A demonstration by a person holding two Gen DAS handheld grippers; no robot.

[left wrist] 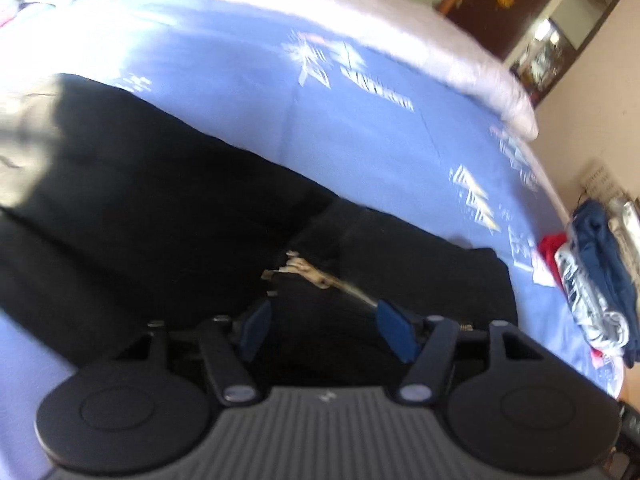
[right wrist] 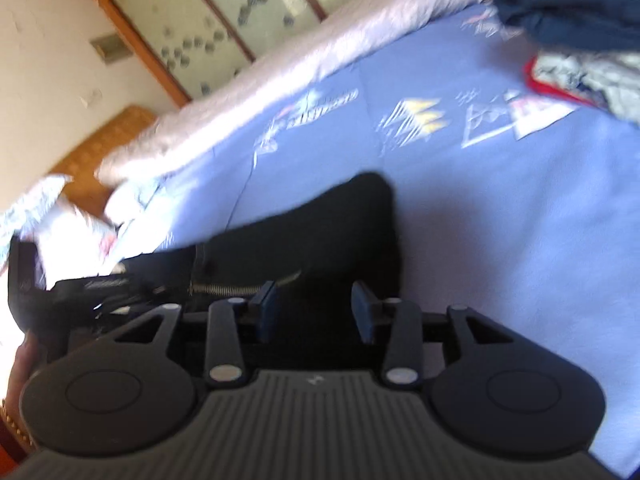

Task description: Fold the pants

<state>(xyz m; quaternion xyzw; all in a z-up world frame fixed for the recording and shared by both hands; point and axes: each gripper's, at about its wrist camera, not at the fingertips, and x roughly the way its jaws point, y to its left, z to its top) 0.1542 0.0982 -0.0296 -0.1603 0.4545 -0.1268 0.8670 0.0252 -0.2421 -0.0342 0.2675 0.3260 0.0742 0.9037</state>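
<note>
Black pants point(left wrist: 160, 200) lie spread on a blue printed bedsheet point(left wrist: 360, 128). In the left wrist view a pale zipper point(left wrist: 316, 274) runs across the cloth just ahead of my left gripper point(left wrist: 326, 326). Its blue pads stand apart above the fabric, open and pressing on nothing. The right wrist view shows an end of the pants point(right wrist: 340, 232) with a metal zipper point(right wrist: 240, 286). My right gripper point(right wrist: 316, 308) hovers over this black cloth, open, with its pads well apart. Both views are blurred.
A pile of folded clothes point(left wrist: 600, 280) sits at the bed's edge, also in the right wrist view point(right wrist: 580, 20). A white quilt point(left wrist: 420, 36) lines the far side. A wooden cabinet point(right wrist: 168, 40) stands behind the bed. A hand point(right wrist: 18, 380) shows at lower left.
</note>
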